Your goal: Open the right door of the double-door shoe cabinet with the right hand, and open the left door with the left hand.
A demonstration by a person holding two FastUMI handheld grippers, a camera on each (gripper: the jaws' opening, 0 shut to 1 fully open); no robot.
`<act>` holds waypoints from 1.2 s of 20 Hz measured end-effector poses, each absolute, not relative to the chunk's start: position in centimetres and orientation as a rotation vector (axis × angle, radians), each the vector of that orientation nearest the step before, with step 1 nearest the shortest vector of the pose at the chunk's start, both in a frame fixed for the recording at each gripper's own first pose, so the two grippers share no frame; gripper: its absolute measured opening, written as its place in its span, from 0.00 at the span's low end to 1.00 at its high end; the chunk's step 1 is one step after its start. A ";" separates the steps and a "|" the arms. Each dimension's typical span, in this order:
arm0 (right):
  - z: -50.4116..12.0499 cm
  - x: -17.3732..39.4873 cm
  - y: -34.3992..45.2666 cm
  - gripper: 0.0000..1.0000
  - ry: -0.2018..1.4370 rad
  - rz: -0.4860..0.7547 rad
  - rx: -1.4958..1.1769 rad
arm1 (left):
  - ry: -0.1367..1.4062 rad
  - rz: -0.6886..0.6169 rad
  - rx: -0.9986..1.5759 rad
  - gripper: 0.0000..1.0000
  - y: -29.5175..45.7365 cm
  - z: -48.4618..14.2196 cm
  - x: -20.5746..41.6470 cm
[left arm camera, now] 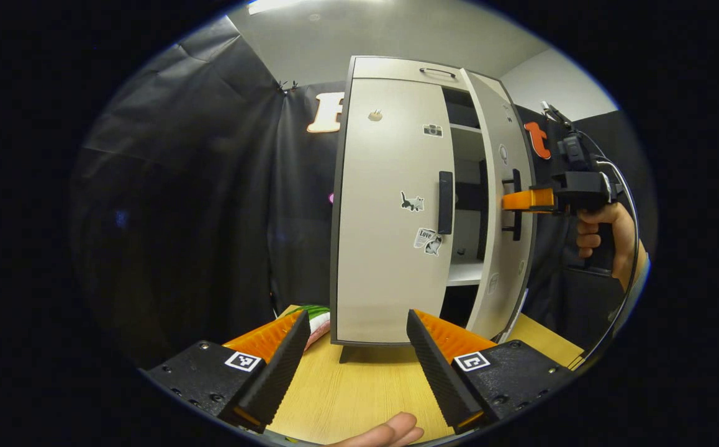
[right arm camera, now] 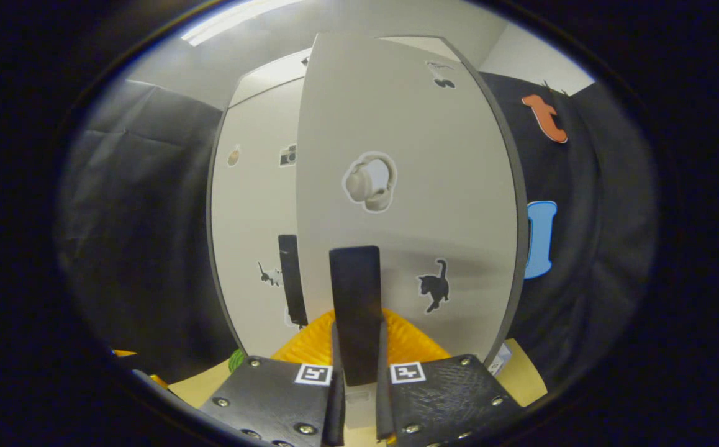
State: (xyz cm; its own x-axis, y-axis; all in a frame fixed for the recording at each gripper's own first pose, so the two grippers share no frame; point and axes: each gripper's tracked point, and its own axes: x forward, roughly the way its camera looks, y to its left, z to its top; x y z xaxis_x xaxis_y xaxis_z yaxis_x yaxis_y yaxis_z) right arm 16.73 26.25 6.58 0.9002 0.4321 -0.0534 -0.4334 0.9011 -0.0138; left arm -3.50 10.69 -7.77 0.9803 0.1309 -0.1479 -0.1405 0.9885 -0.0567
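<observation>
Colours and patterns, shoe cabinet and surroundings

Shoe cabinet (left arm camera: 390, 205): pale beige-grey doors, dark edge trim, black bar handles (left arm camera: 445, 202). Left door (left arm camera: 384, 248): black-and-white cat stickers (left arm camera: 412, 202) and a camera sticker. Right door (right arm camera: 397, 186): black cat silhouette (right arm camera: 434, 285), pale headphone sticker (right arm camera: 369, 182). Table (left arm camera: 359, 385) under the cabinet: light wood grain. Green-striped item (left arm camera: 315, 312) at the cabinet's lower left corner.

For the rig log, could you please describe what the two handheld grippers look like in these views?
The left gripper has two wedge-shaped, ribbed fingers on black blocks with screws, each carrying a square black-and-white marker. The right gripper has the same black screwed blocks and paired markers. In the left gripper view it shows a black pistol-style body with cables looping off it.
</observation>
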 end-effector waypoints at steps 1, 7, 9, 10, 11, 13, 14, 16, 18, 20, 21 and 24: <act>6.7 16.4 26.0 0.20 0.049 0.453 -0.022 | 0.142 0.133 -0.066 0.97 10.6 -7.8 -3.6; 7.1 15.6 24.4 0.19 0.045 0.470 -0.024 | 0.122 0.136 -0.062 0.97 10.9 -7.5 -3.8; 7.1 15.4 23.9 0.19 0.041 0.466 -0.028 | 0.107 0.138 -0.056 0.94 10.8 -7.4 -3.9; 7.2 15.3 23.6 0.19 0.035 0.464 -0.032 | 0.103 0.138 -0.052 0.97 10.7 -7.2 -3.9; 7.2 15.2 23.3 0.19 0.033 0.463 -0.033 | 0.101 0.134 -0.049 0.97 10.5 -7.3 -4.0; 7.3 15.0 22.9 0.19 0.037 0.470 -0.026 | 0.093 0.115 -0.048 0.97 9.8 -7.1 -4.0; 7.3 15.0 22.7 0.19 0.037 0.473 -0.021 | 0.089 0.104 -0.047 0.97 9.4 -7.1 -4.0; 7.5 14.8 22.2 0.19 0.035 0.465 -0.025 | 0.082 0.087 -0.041 0.97 8.7 -7.0 -3.9; 7.6 15.0 21.6 0.19 0.027 0.445 -0.047 | 0.082 0.067 -0.034 0.97 7.9 -7.3 -3.7; 7.8 14.9 20.8 0.19 0.021 0.427 -0.056 | 0.091 0.050 -0.029 0.97 7.3 -7.6 -3.6; 7.9 14.9 20.4 0.19 0.014 0.420 -0.053 | 0.097 0.044 -0.029 0.97 7.0 -7.8 -3.5; 8.1 14.9 19.6 0.14 -0.005 0.401 -0.042 | 0.108 0.026 -0.034 0.97 6.3 -8.2 -3.2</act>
